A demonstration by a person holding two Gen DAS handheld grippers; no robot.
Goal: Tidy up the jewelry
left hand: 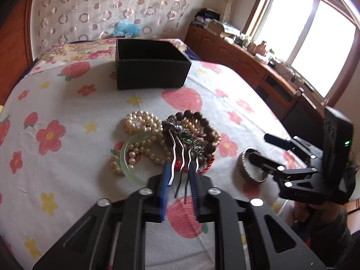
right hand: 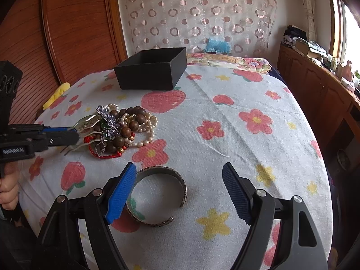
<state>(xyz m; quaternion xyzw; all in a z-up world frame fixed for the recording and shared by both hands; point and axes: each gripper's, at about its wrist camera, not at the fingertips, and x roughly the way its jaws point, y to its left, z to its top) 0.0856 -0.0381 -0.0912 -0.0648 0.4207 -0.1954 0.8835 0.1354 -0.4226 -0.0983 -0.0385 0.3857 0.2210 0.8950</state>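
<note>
A silver hair comb (left hand: 172,157) with a purple and green flower top (right hand: 105,121) lies on a jewelry pile: a pearl necklace (left hand: 139,121), a jade bangle (left hand: 123,155), brown wooden beads (left hand: 198,115) and a red cord (right hand: 108,156). My left gripper (left hand: 179,168) is shut on the comb's prongs; the right wrist view shows the left gripper (right hand: 76,135) at the pile's left edge. A metal cuff bracelet (right hand: 183,186) lies apart, between the fingers of my open right gripper (right hand: 179,166), close against the left blue pad (right hand: 119,193). An open black box (right hand: 146,76) stands behind the pile.
Everything rests on a flower-printed cloth (right hand: 225,117). A wooden cabinet (right hand: 315,85) with clutter runs along the right under the window. A yellow object (right hand: 58,94) sits at the cloth's far left edge. A person's hand (right hand: 7,191) holds the left gripper's handle.
</note>
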